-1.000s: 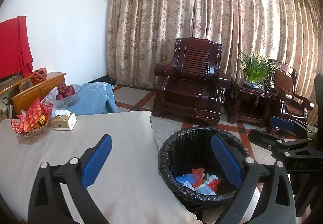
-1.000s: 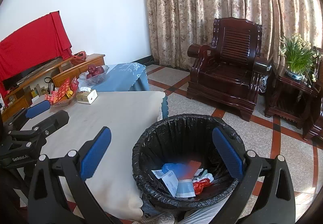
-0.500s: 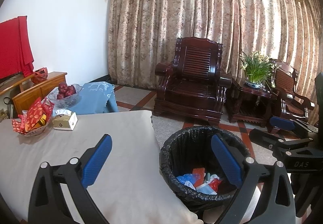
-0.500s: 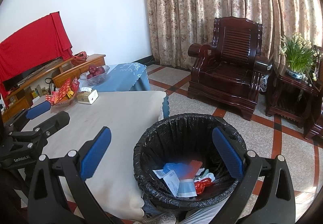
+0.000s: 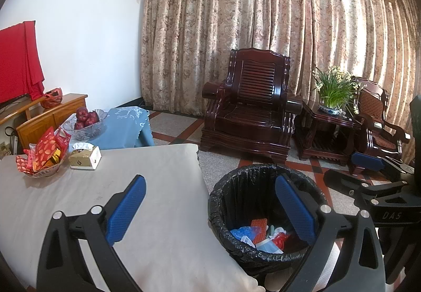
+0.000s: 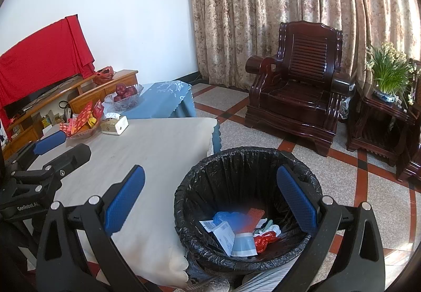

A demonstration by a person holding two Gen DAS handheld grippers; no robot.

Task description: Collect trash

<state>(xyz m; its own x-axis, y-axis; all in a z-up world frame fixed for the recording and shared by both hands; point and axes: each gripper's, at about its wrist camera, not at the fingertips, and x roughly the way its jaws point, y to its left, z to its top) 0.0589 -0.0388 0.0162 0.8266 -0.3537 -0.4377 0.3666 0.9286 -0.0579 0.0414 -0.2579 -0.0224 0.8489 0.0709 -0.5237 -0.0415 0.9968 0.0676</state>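
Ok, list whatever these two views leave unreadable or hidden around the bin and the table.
- Trash bin: floor partly hidden by its near rim, both views.
- Blue wrapper: blurred, right wrist view.
- Paper slip: print too small.
- Table: near edge hidden behind left gripper.
- Snack bowl: contents too small to identify.

One bin (image 6: 247, 160), two bowls (image 5: 86, 128) (image 5: 44, 171), one tissue box (image 5: 85, 157), two armchairs (image 5: 250, 113) (image 5: 379, 118), one plant (image 5: 334, 86).

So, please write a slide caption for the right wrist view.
Open right gripper above lined bin holding trash.
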